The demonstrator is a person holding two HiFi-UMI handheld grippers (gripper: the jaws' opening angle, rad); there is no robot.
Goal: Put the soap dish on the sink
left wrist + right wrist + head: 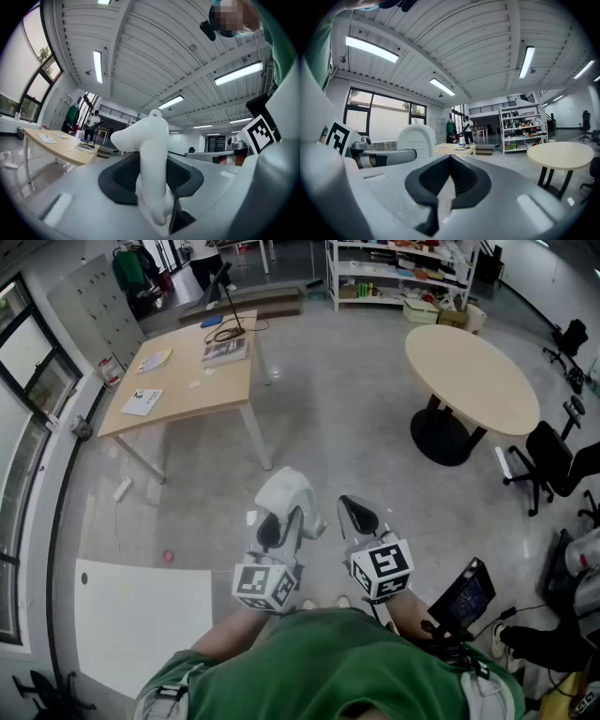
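Observation:
The soap dish (286,491) is a white plastic piece, held up in front of the person's body above the grey floor. My left gripper (279,526) is shut on it. In the left gripper view the soap dish (150,150) stands upright between the black pads (123,176), its rounded top pointing left. My right gripper (359,515) hovers just to the right of the left one, shut and empty. In the right gripper view its black pads (429,180) meet at the tip, and the soap dish (416,137) shows at the left.
A wooden table (187,371) with papers stands at the far left and a round table (473,376) at the far right. Shelves (394,273) line the back wall. A black chair (553,460) is at the right, a white panel (141,615) at the lower left.

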